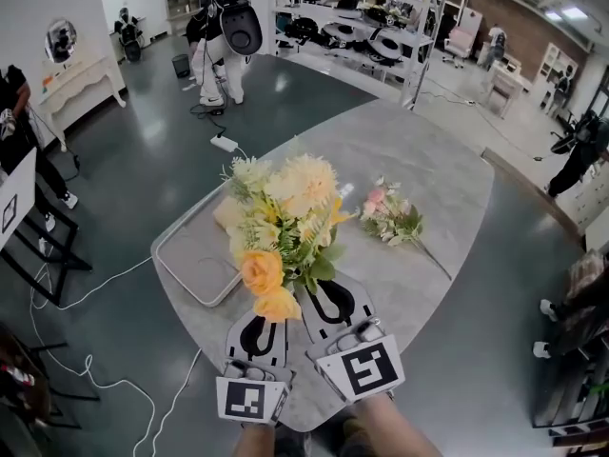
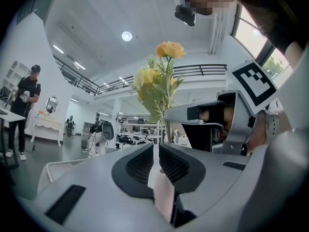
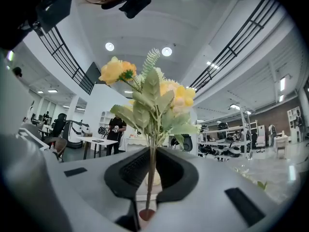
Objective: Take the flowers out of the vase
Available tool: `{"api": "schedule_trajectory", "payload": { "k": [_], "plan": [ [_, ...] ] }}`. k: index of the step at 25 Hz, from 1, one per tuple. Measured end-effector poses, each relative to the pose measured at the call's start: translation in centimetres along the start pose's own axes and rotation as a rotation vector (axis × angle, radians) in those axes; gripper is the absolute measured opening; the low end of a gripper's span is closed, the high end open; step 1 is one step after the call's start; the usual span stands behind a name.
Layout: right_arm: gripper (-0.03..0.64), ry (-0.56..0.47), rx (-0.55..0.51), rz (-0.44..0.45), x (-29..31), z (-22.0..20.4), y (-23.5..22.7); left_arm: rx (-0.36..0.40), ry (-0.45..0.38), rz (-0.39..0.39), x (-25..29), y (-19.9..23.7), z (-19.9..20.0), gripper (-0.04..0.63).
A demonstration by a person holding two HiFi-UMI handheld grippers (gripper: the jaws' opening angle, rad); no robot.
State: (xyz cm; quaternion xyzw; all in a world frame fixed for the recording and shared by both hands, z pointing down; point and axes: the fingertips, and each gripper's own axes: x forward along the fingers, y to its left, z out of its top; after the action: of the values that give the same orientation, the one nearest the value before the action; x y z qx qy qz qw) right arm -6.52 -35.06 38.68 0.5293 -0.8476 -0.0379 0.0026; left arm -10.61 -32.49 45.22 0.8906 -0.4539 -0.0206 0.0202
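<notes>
While my right gripper (image 3: 151,153) has its jaws nearly closed on the thin stem (image 3: 149,192) of the yellow flowers (image 1: 285,225), the bunch stands upright above the near edge of the worktop (image 1: 428,160), its heads fanning out over both grippers. My left gripper (image 2: 155,151), just left of the right one, has its jaws pressed together on a thin pale strip (image 2: 161,192). I cannot tell what that strip is, though I suspect it is the vase's wall. No view shows me the vase plainly: the bunch covers that spot in the head view, and the right gripper view gives only a cream shape (image 3: 153,180) behind the stem. A pink bunch (image 1: 390,219) lies on the worktop to the right, well apart, and a tray (image 1: 195,267) sits to the left.

My worry is the grip. The jaws pinch close to the stem's reddish cut end, with all the weight high above, so a quick swing could let the stem pivot or slip through and drop. If leaves snag on the vase rim, they could drag it over. With blooms hiding both jaw tips from above, I would be setting down half blind.
</notes>
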Motion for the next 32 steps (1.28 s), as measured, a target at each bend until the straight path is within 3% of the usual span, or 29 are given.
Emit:
{"api": "schedule_trajectory", "payload": {
  "k": [14,32],
  "plan": [
    [0.049,-0.010,0.073,0.034,0.5,1.0,-0.8,-0.019,0.015,0.014,0.4,0.6,1.3,0.048],
    [0.049,-0.079,0.043,0.056,0.0,4.0,-1.2,-0.024,0.006,0.011,0.7,-0.2,2.6,0.048]
  ]
}}
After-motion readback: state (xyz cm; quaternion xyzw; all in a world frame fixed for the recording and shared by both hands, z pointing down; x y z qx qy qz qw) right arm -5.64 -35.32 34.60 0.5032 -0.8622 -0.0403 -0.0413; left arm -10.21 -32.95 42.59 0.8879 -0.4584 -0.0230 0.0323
